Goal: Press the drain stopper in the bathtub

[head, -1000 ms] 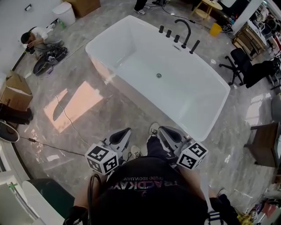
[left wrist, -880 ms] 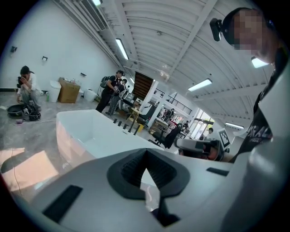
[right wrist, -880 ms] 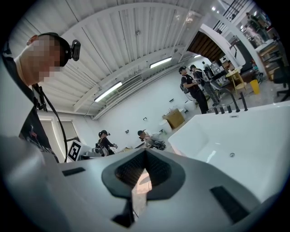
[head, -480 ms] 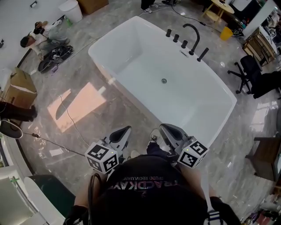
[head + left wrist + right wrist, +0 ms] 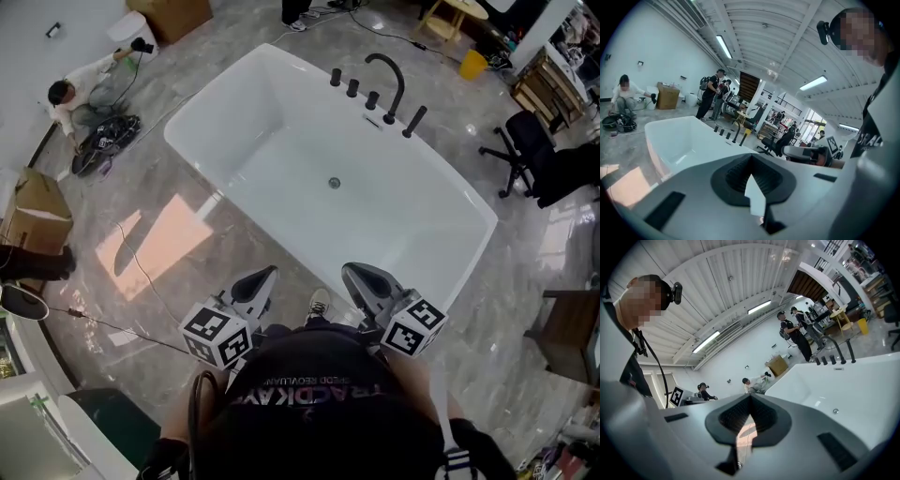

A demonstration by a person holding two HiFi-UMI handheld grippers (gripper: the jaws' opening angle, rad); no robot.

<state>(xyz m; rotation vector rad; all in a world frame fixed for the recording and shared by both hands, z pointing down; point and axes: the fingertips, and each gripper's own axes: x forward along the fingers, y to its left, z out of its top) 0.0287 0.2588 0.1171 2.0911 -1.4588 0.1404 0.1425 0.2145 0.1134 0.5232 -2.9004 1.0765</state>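
Your left tongs (image 5: 259,279) and right tongs (image 5: 357,277) are both closed and empty, well apart from the drain stopper (image 5: 334,183) mid-floor in the bathtub (image 5: 217,92). Reaching over the rim, you could overbalance or miss it.

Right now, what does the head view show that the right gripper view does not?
Only the head view: the right gripper's own marker cube, the person's shoe and a brown chair. Only the right gripper view: ceiling light strips, standing people, and that gripper's jaws together with nothing between them. Both: the bathtub, its drain stopper, the black faucet and a crouching person.
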